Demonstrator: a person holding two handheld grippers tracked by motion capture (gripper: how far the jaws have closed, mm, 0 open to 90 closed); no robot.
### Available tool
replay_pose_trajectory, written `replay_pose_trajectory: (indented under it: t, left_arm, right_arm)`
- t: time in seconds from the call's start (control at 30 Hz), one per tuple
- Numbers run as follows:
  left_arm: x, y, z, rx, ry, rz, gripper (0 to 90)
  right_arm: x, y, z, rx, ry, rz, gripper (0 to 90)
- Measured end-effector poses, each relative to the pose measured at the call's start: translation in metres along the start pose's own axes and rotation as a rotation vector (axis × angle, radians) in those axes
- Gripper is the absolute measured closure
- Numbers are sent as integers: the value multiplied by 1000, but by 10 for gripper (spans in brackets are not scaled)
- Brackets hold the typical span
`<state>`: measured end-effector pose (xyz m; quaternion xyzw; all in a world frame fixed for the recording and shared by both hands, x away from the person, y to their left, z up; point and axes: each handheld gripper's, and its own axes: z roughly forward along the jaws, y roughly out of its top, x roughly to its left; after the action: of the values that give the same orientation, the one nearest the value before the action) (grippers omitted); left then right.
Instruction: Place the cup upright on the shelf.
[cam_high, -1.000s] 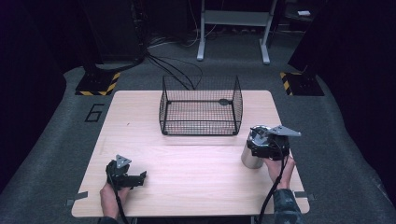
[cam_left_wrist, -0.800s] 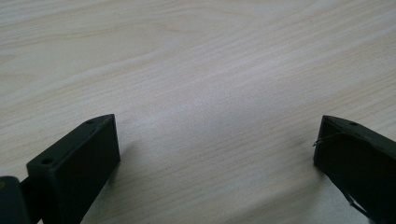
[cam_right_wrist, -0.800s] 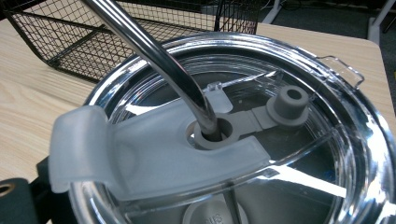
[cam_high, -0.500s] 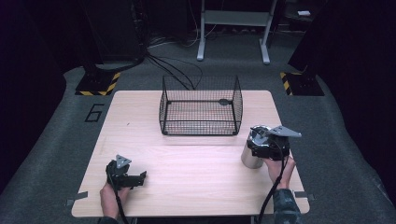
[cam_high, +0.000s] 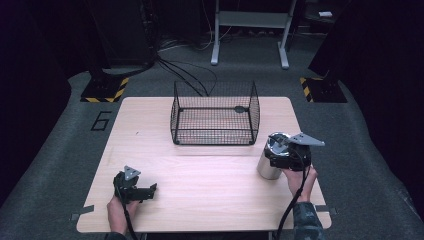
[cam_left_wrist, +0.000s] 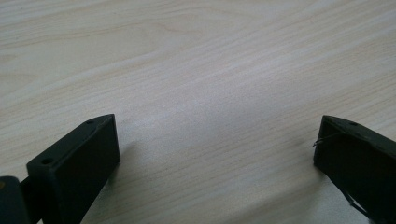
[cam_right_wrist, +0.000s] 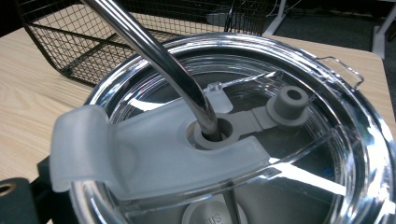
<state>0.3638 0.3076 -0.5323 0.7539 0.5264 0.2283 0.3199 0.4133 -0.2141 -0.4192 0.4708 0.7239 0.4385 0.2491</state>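
Observation:
A steel tumbler (cam_high: 266, 166) with a clear lid (cam_right_wrist: 299, 154) and a metal straw (cam_right_wrist: 154, 51) stands on the right side of the wooden table (cam_high: 210, 195). My right gripper (cam_high: 275, 158) is at its upper part from the right, and the tumbler sits between its jaws; the lid hides most of both jaws. Near the front left of the table rests my left gripper (cam_high: 151, 189), open. Between its jaws (cam_left_wrist: 217, 149) there is only bare wood.
A black wire basket (cam_high: 215, 117) stands at the back middle of the table, just behind and left of the tumbler; its mesh wall (cam_right_wrist: 70, 42) is also in the right gripper view. Dark floor, cables and a stand's legs (cam_high: 250, 45) lie beyond the table.

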Motion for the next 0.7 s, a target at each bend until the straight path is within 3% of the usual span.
replay_pose_trajectory:
  t: [0.7]
  left_arm:
    - [0,0,0,1,0,0,2]
  right_arm:
    - [11,21,-4,-15,42,-28,32]
